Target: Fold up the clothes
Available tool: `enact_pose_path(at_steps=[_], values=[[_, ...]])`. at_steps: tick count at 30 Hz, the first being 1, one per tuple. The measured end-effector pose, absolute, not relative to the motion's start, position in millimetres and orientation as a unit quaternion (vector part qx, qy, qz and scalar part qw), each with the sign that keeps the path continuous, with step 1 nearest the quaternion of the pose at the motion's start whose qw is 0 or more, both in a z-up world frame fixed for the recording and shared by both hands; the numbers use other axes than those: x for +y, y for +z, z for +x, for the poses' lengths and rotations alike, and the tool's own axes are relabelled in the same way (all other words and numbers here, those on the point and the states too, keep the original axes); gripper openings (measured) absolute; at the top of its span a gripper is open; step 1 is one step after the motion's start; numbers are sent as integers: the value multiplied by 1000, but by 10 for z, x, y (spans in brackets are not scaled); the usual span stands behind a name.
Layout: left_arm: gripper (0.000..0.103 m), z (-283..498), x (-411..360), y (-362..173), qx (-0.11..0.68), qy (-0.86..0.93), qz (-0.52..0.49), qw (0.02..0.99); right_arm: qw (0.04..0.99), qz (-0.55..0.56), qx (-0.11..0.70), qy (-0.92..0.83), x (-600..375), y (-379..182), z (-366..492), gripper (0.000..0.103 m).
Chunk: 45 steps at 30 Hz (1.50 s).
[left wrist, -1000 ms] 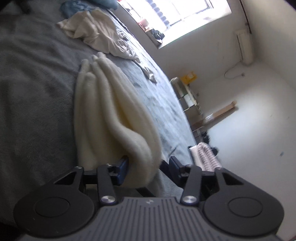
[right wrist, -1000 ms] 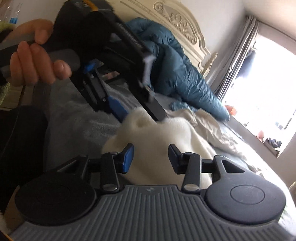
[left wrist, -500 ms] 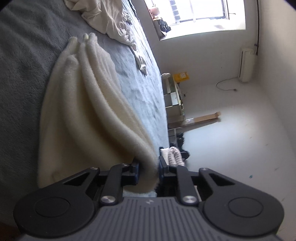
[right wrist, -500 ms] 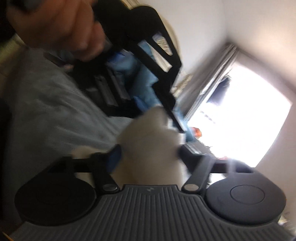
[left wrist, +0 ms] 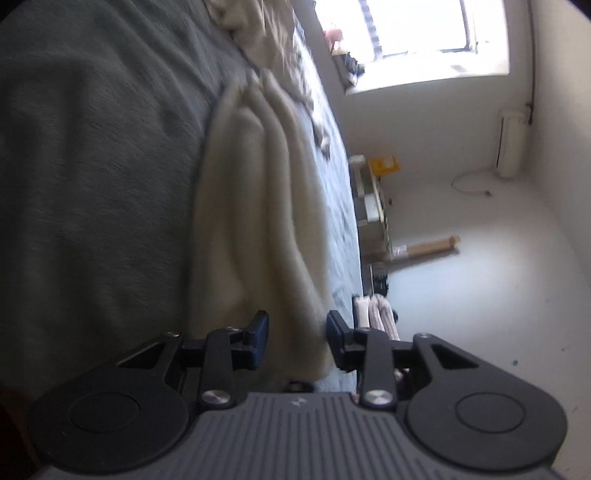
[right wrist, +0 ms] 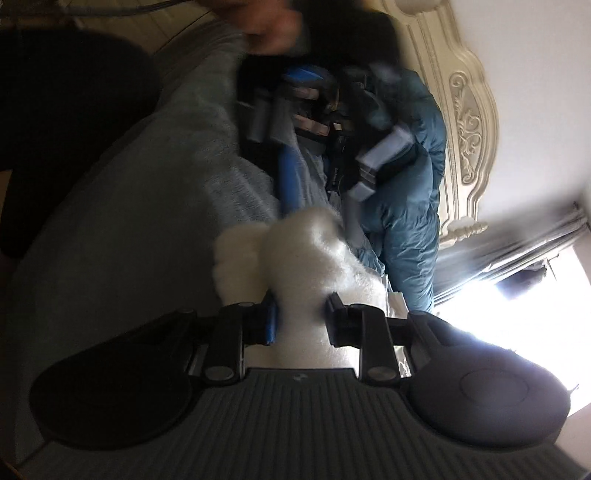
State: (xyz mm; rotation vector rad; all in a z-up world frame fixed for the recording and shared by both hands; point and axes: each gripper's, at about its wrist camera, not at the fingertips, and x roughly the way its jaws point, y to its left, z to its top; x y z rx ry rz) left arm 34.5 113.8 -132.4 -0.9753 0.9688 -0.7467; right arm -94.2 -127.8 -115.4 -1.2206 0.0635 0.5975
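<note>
A cream fleece garment (left wrist: 258,206) lies in long folds on the grey bed blanket (left wrist: 92,184). Its near end sits between the jaws of my left gripper (left wrist: 297,338), which are opening, and the pads no longer squeeze it. In the right wrist view the same fleece (right wrist: 295,251) bulges up between the jaws of my right gripper (right wrist: 301,321). These are closing and their pads press into the pile. Beyond it the left gripper (right wrist: 317,210) shows blurred, its blue pad at the fleece's far end.
A heap of beige clothes (left wrist: 258,37) lies farther up the bed. A blue duvet (right wrist: 417,192) is bunched against the carved headboard (right wrist: 469,110). The bed's edge drops to the floor, where a yellow box (left wrist: 384,166) and striped slippers (left wrist: 380,314) sit. A person's hand (right wrist: 269,26) is at the top.
The left jaws pinched the fleece tight half a second ago and have since widened, while the gripper sank toward the bed. The right view rolled and its jaws narrowed onto the fleece.
</note>
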Motion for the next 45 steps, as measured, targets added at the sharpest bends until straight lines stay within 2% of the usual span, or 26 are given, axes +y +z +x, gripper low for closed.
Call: enact_pose_path(at_steps=[7, 10, 12, 14, 19, 23, 29, 32, 38, 41, 42, 45], values=[[37, 388, 937, -931, 398, -358, -328, 778, 766, -584, 22, 268, -1268, -1116, -918, 23], [35, 509, 654, -858, 424, -341, -248, 802, 759, -597, 16, 261, -1238, -1160, -890, 23], [30, 580, 524, -888, 447, -321, -206, 809, 755, -601, 17, 261, -1225, -1213, -885, 23], [26, 621, 475, -916, 464, -309, -183, 810, 745, -612, 17, 264, -1209, -1341, -892, 24], [27, 556, 557, -927, 462, -309, -180, 812, 742, -617, 13, 262, -1214, -1416, -1061, 28], [33, 534, 614, -1045, 448, -307, -209, 813, 801, -507, 85, 307, -1395, -950, -1034, 31], [39, 538, 693, -1214, 436, -304, -254, 808, 880, -182, 225, 376, -1753, -246, -506, 34], [43, 512, 690, -1287, 418, -300, -271, 813, 903, -87, 251, 338, -1731, -141, -215, 41], [45, 375, 695, -1372, 377, -298, -284, 830, 916, -95, 314, 231, -1331, -418, 326, 39], [44, 338, 707, -1399, 365, -299, -287, 834, 911, -90, 335, 222, -1383, -549, 469, 23], [44, 331, 714, -1407, 361, -301, -290, 834, 912, -83, 333, 227, -1379, -557, 474, 22], [44, 302, 767, -1423, 349, -308, -303, 832, 908, -106, 327, 238, -1293, -663, 525, 24]])
